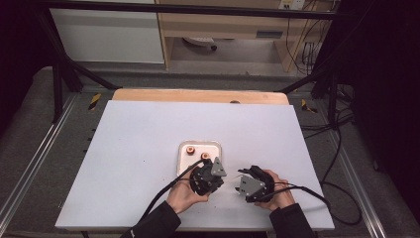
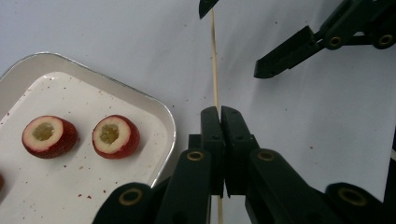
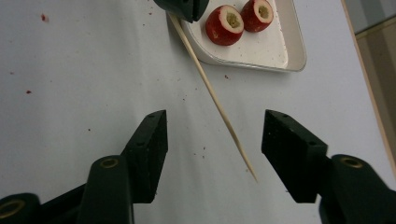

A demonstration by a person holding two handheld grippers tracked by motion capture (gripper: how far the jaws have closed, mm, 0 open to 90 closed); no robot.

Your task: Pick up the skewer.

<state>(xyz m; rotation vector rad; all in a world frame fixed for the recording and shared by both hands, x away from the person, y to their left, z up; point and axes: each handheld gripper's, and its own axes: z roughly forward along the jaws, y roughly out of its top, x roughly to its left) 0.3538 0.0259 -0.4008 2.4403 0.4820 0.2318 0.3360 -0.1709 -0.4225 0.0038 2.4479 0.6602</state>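
My left gripper (image 2: 220,112) is shut on a thin wooden skewer (image 2: 215,70), which sticks out level past its jaws toward my right gripper (image 3: 215,122). The right gripper's jaws stand apart on either side of the skewer's pointed end (image 3: 233,135), and neither pad touches it. Two red fruit pieces with hollowed centres (image 2: 49,136) (image 2: 115,136) lie cut side up in a shallow white tray (image 2: 169,128). In the high view, the left gripper (image 1: 208,177) is at the tray's near right corner and the right gripper (image 1: 243,179) a little to its right.
The tray (image 1: 185,162) sits in the middle of a white tabletop (image 1: 133,144) with small red specks around it. A wooden strip (image 1: 198,95) runs along the far edge. Black cables (image 1: 163,191) trail from both grippers toward the near edge.
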